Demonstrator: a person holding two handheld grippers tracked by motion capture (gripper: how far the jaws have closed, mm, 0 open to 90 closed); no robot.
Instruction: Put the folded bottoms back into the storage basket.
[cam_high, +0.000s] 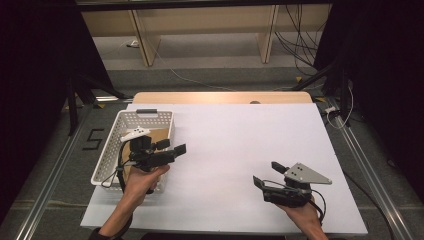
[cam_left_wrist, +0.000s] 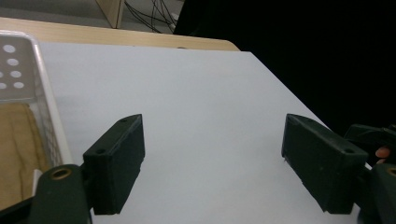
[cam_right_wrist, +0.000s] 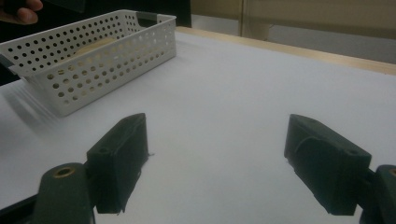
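A white perforated basket (cam_high: 114, 134) stands on the left side of the white table sheet (cam_high: 230, 145), with a flat tan wooden piece (cam_high: 159, 135) lying inside it. My left gripper (cam_high: 171, 147) hovers over the basket's near right part, its jaws wide apart and bare. In the left gripper view the basket's wall (cam_left_wrist: 44, 98) and the wooden piece (cam_left_wrist: 16, 149) lie at the left. My right gripper (cam_high: 269, 175) is held low at the front right, open, nothing between its jaws. The right gripper view faces the basket (cam_right_wrist: 93, 60) across bare sheet.
The table's wooden back edge (cam_high: 220, 97) shows past the sheet. Metal rails (cam_high: 50, 180) run along both sides on the floor. Cables (cam_high: 300, 35) and wooden furniture legs (cam_high: 142, 40) stand beyond the table. Black curtains close off left and right.
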